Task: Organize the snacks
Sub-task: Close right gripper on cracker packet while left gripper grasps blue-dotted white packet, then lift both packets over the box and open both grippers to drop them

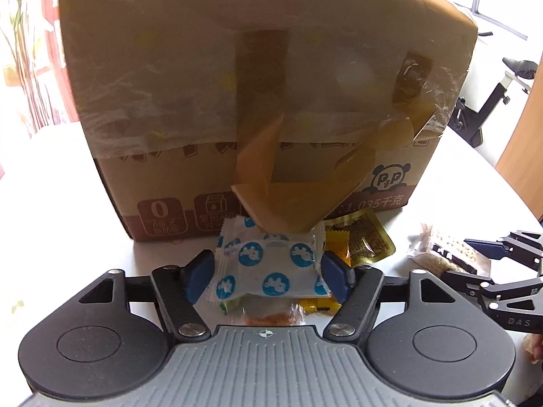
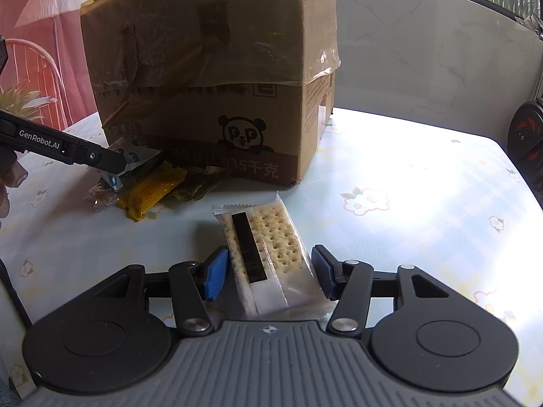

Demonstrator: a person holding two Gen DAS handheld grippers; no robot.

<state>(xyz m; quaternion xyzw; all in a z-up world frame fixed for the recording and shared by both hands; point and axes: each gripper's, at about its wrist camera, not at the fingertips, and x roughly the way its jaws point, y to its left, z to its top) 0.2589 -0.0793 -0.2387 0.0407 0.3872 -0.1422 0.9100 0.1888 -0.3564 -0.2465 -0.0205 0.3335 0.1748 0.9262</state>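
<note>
Lying between left tool [image 1: 268, 276] pads, blue-dotted packet [image 1: 271, 268], cracker pack [image 2: 268, 254] between right tool [image 2: 268, 271]

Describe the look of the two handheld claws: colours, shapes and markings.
Both are alike. The left claw and right claw have black linkage arms with silver pivot pins, blue ribbed pads, round black discs either side and a grey ridged body. One arm reads GenRobot.AI in white; another shows DAS. No sleeves or cables show.

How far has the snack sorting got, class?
Nothing looks sorted yet. In hand: the left gripper brackets a blue-dotted packet; the right gripper brackets the cracker pack. Left: yellow and gold packets piled against the cardboard box.
</note>
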